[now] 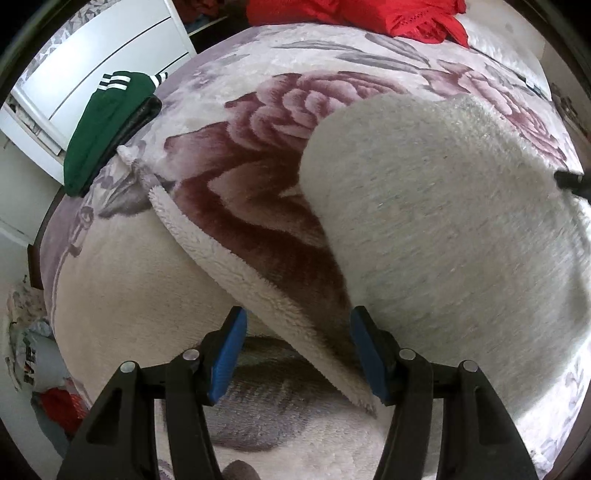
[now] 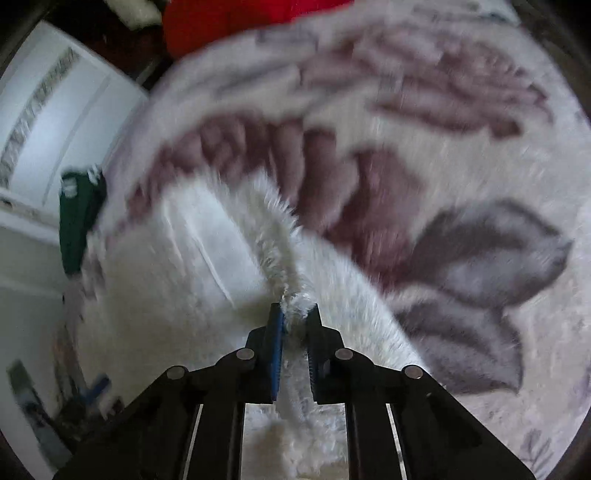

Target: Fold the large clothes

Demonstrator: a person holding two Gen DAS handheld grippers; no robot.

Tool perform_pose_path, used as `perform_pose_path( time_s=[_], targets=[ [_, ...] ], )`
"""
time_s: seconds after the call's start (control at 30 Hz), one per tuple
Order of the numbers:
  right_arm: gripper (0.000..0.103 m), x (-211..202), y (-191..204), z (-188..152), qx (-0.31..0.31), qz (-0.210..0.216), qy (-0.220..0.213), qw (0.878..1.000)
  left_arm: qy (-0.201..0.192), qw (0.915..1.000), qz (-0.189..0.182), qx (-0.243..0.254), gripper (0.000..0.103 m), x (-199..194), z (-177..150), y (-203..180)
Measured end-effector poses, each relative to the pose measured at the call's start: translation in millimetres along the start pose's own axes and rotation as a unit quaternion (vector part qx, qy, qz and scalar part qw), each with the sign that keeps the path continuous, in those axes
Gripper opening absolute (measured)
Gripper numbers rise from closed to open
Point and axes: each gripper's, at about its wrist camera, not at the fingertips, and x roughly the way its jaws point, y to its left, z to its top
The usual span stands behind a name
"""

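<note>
On bed, near green garment [image 1: 105, 125]: white fleece garment [image 1: 424, 229] half draped, first fold unfinished. Right gripper [image 2: 295, 314] pinching its fuzzy edge; left gripper [image 1: 297, 354] spread, straddling hem, not clamped.

Bed [image 1: 48, 266], dark frame edge showing at the left, covered by a plush floral blanket [image 1: 280, 110] in cream, mauve and grey. Lying directly on that cover: a fleecy cream-backed blanket [image 1: 443, 221] with one corner turned over, a folded green garment [image 1: 103, 125] with white stripes on a dark item near the left edge, and a crumpled red garment [image 1: 369, 14] at the far end.
</note>
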Motion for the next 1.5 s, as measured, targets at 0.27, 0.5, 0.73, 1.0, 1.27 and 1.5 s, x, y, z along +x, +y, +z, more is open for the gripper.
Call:
perform_pose_path(
  time_s=[0.27,0.5,0.73,1.0,1.27,1.5],
  targets=[
    [0.002,51.5,-50.3,24.9,0.072,0.006,0.086,0.994,-0.033,0.9993,0.002,-0.015,0.056,-27.8,28.0,10.1],
    [0.044,12.3,-60.8,19.0,0.140,0.152,0.078,0.975,-0.043,0.9986,0.031,0.009,0.056,-17.5,49.5,3.4],
    [0.024,83.0,11.1,36.6,0.066,0.176,0.166,0.968,-0.008,0.9987,0.051,0.003,0.056,16.0,64.1,-4.2],
    [0.004,36.3,6.8,61.3,0.041,0.029,0.031,0.998,-0.007,0.9994,0.027,-0.020,0.056,9.3,61.7,-6.9],
    [0.046,34.9,-31.7,41.5,0.112,0.160,0.122,0.973,-0.006,0.9995,0.030,-0.011,0.056,5.5,51.1,-6.2],
    [0.050,-20.6,-64.6,-47.3,0.109,0.108,0.157,0.976,-0.007,0.9994,0.034,0.002,0.056,0.2,45.2,-12.4]
  ],
)
